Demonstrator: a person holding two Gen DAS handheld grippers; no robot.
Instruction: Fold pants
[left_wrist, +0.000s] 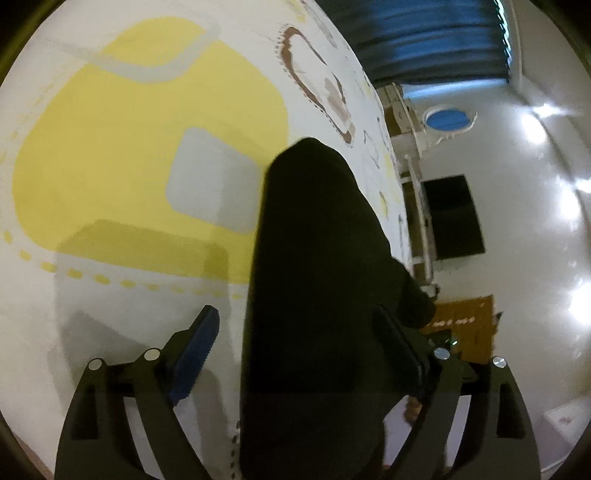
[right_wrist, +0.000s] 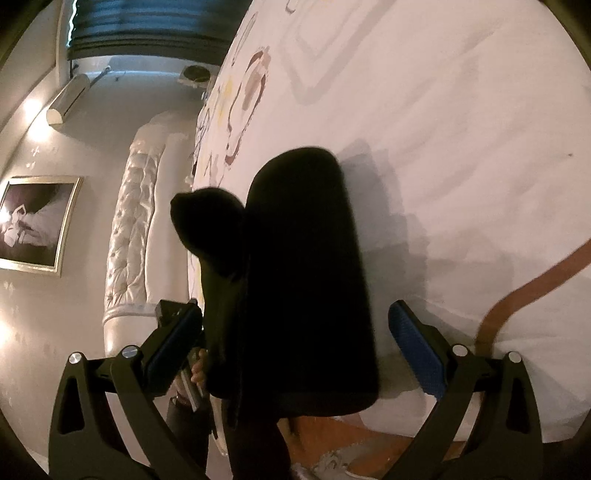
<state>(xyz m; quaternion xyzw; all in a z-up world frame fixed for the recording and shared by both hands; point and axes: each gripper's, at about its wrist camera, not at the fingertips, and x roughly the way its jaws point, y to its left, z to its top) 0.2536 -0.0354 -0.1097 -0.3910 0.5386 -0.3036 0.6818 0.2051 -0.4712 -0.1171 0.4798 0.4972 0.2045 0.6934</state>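
Observation:
The black pants (left_wrist: 317, 277) lie in a long dark bundle on the white bed sheet (left_wrist: 110, 314) with yellow and brown print. In the left wrist view my left gripper (left_wrist: 299, 332) is open, its jaws standing wide on either side of the pants. In the right wrist view the pants (right_wrist: 303, 280) show as a thick folded black mass with a second lobe at the left. My right gripper (right_wrist: 295, 332) is open too, jaws spread on both sides of the fabric, gripping nothing. Whether the pads touch the cloth I cannot tell.
The bed's edge runs beside the pants, with the tufted white headboard (right_wrist: 129, 221) and a framed picture (right_wrist: 33, 221) beyond. Dark curtains (left_wrist: 436, 33) hang at the far wall. A dark screen (left_wrist: 454, 218) and wooden furniture (left_wrist: 465, 325) stand off the bed.

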